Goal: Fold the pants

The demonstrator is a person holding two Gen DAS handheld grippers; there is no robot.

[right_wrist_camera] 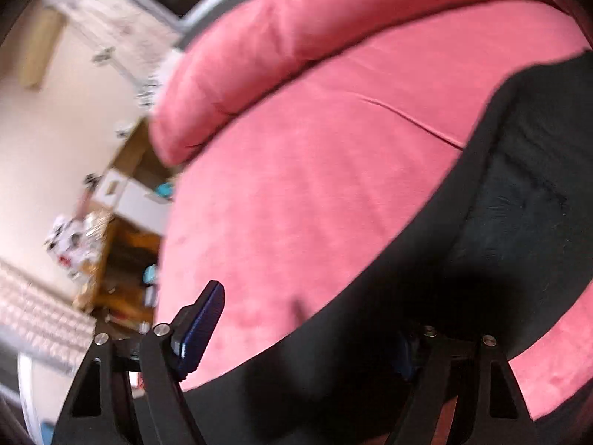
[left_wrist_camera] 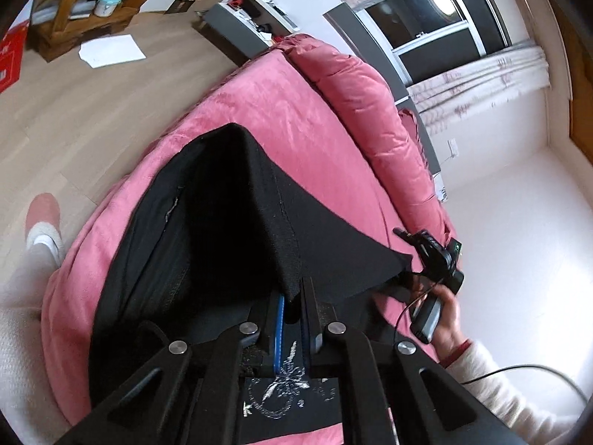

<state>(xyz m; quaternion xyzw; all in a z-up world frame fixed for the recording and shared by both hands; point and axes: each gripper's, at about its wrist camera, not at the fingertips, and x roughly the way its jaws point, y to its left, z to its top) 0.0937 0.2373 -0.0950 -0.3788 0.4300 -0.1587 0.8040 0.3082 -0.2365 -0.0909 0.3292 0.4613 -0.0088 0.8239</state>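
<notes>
Black pants (left_wrist_camera: 229,230) lie on a pink bed (left_wrist_camera: 296,111). My left gripper (left_wrist_camera: 292,296) is shut on a black edge of the pants and lifts it, so the cloth rises in a tent. An embroidered silver pattern (left_wrist_camera: 281,389) on the cloth shows below the fingers. In the left wrist view my right gripper (left_wrist_camera: 433,259) sits at the pants' right corner, held by a hand. In the right wrist view my right gripper (right_wrist_camera: 307,319) is open, its left finger (right_wrist_camera: 202,326) over the pink cover and its right finger hidden by the black pants (right_wrist_camera: 519,204).
A rolled pink duvet (left_wrist_camera: 355,85) runs along the far side of the bed. Wooden floor (left_wrist_camera: 92,111) with a white paper and a wooden shelf lies left. A slippered foot (left_wrist_camera: 42,222) stands by the bed. White wall and window are right.
</notes>
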